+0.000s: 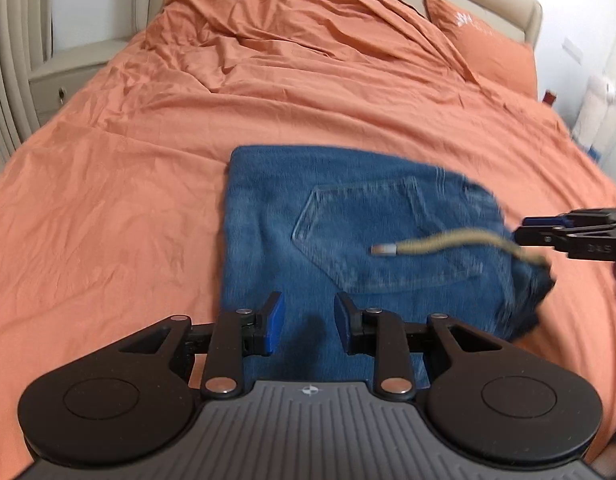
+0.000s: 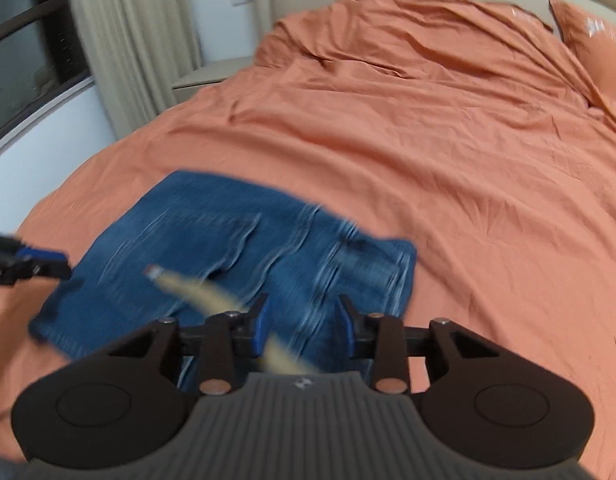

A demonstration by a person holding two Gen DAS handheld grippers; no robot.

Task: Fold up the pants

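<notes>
Blue jeans (image 1: pixel 348 240) lie folded into a compact rectangle on the orange bed, back pocket up; they also show in the right wrist view (image 2: pixel 228 256). A tan drawstring with a metal tip (image 1: pixel 440 242) lies across the denim and shows blurred in the right wrist view (image 2: pixel 204 292). My left gripper (image 1: pixel 308 326) is open and empty, just above the near edge of the jeans. My right gripper (image 2: pixel 304 330) is open over the waistband end, with the drawstring running between its fingers. It appears at the right edge of the left wrist view (image 1: pixel 548 232).
The orange bedspread (image 1: pixel 188 140) covers the whole bed, rumpled toward the headboard. An orange pillow (image 1: pixel 484 44) lies at the far right. A beige nightstand (image 1: pixel 64 76) and curtains (image 2: pixel 136 32) stand at the left of the bed.
</notes>
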